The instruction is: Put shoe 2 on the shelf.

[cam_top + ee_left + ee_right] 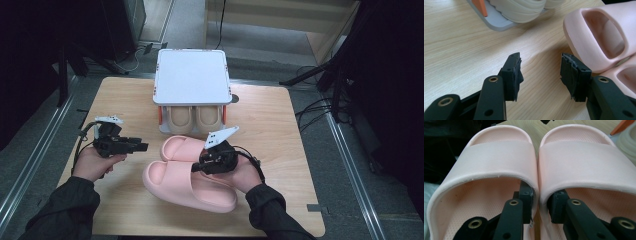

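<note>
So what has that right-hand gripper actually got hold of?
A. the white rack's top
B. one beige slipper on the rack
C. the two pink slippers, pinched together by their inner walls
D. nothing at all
C: in the right gripper view each jaw of the right gripper sits inside one pink slipper, pinching their touching inner walls.

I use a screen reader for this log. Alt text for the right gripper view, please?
The right gripper pinches the touching inner walls of two pink slide sandals together, one black jaw inside each sandal under its strap. Light wooden table shows between the toes.
</note>
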Motion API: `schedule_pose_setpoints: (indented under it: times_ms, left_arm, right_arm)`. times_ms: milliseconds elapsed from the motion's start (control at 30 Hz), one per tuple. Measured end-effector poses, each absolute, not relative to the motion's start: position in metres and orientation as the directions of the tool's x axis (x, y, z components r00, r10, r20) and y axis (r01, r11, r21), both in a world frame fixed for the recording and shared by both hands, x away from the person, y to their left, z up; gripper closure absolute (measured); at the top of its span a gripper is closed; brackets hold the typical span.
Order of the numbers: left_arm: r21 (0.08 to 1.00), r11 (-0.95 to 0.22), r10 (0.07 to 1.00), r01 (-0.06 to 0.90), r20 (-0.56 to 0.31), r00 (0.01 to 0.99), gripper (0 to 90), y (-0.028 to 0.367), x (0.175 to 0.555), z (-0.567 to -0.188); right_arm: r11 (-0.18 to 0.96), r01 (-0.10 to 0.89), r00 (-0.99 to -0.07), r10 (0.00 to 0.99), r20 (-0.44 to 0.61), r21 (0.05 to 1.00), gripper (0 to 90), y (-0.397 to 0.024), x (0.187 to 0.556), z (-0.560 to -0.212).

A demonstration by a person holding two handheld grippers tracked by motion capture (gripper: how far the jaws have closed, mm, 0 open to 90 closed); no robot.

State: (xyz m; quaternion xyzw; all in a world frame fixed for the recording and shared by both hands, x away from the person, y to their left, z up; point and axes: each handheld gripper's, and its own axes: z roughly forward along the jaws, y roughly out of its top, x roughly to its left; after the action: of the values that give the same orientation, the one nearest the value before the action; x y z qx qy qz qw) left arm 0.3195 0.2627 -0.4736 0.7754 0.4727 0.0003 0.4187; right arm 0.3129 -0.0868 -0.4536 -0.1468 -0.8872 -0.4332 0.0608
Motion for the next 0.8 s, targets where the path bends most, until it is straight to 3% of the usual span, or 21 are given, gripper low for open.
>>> schedule_pose_setpoints:
  times_ms: [800]
  left_arm:
    - [0.633,-0.152,0.779,0.759,-0.395,0.486,50.5,0.287,0.286,-0.477]
  right_arm:
    - [0.631,0.151,-0.987,0.059,0.147,0.761,76.6,-0.052,0.352,-0.361]
